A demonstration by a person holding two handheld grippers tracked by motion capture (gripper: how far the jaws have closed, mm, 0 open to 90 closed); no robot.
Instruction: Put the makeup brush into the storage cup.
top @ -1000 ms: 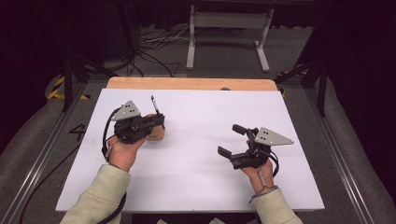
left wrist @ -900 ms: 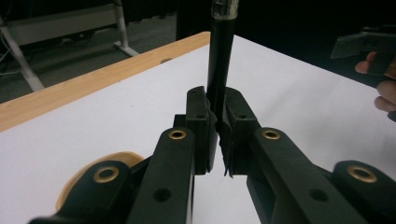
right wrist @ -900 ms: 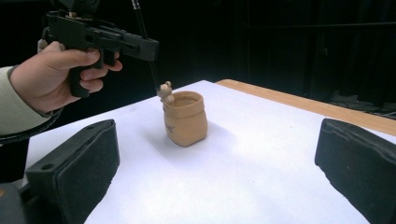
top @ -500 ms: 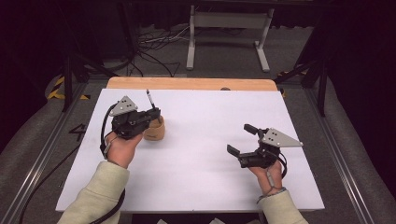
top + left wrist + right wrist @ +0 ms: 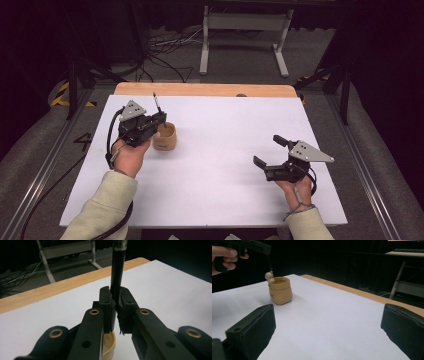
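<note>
Your left gripper (image 5: 161,119) is clamped on a black pen (image 5: 116,270), holding it upright above the tan pen cup (image 5: 164,136) standing on the white table (image 5: 220,200). Your right gripper (image 5: 270,152) rests well apart with its jaws spread wide, holding nothing.

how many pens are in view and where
1. The pen is clamped upright in the left gripper, above the tan cup at the table's left. The cup's inside is partly hidden.
</note>
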